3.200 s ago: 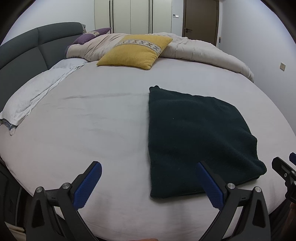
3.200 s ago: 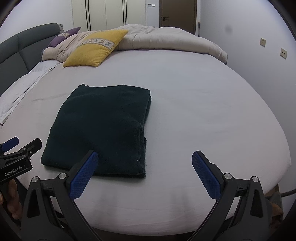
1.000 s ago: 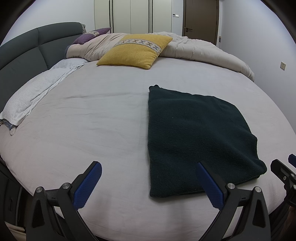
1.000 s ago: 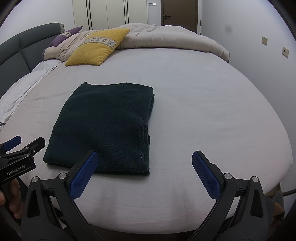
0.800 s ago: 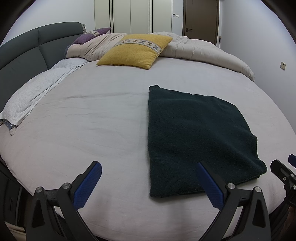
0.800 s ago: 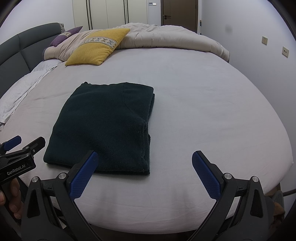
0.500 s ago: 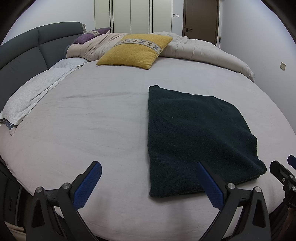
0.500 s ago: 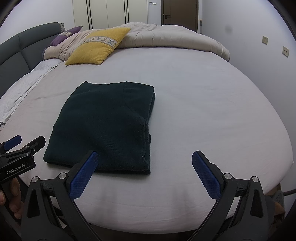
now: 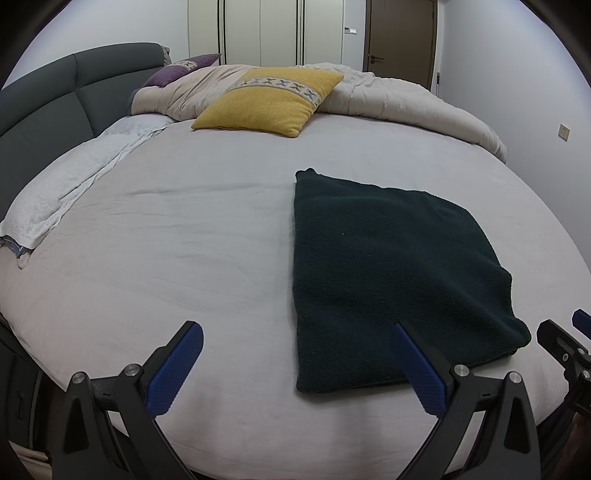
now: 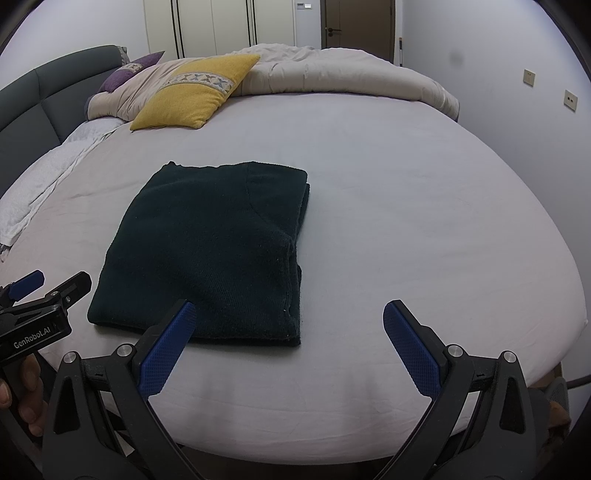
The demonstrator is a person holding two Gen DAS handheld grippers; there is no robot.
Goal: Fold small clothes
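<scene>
Behind everything we see a bedroom with pale wardrobe doors [image 9: 260, 33] and a brown door [image 10: 356, 24] at the far wall; a wide bed [image 9: 166, 240] under a light grey sheet fills both views, with a dark grey padded headboard [image 9: 74, 85] on its left. At the far end we find a beige duvet [image 9: 406, 99] bunched up, a yellow cushion [image 9: 266, 101] with a patterned band leaning on it, and a purple pillow [image 9: 177, 72] behind; a white towel [image 9: 55, 192] lies along the left edge. Our dark green garment [image 10: 207, 251] lies flat on the sheet, folded into a neat rectangle, its layered edges showing on the right side; it sits near the front edge of the bed. We hold our left gripper [image 9: 295, 365] spread wide with nothing between the blue pads, its right finger overlapping the garment's near edge in view; our right gripper [image 10: 286, 341] is likewise spread wide and empty, just before the garment's near right corner.
</scene>
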